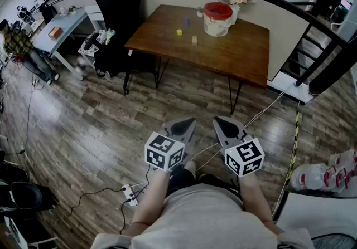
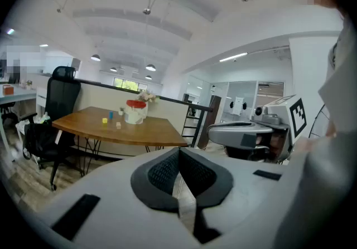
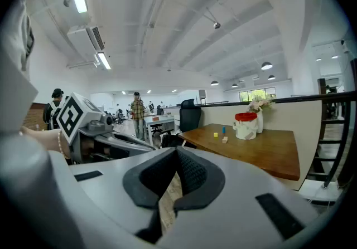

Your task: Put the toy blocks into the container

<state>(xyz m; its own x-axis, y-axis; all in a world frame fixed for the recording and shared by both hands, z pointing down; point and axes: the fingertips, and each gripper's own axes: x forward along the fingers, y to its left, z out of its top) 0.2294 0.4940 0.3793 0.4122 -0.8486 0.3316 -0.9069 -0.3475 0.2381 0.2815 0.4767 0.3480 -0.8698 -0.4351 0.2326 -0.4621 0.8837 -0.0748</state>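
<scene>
Left gripper [image 1: 183, 127], right gripper [image 1: 226, 127]: jaws closed, empty, near, above floor [image 1: 83, 131]. Yellow block [image 1: 179, 32], tan block [image 1: 194, 40], seemingly a blue block [image 1: 187, 20]: on far table [image 1: 240, 55], left of container [image 1: 217, 19].

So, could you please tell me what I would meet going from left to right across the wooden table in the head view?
yellow block → blue block → tan block → container with the red lid
</scene>
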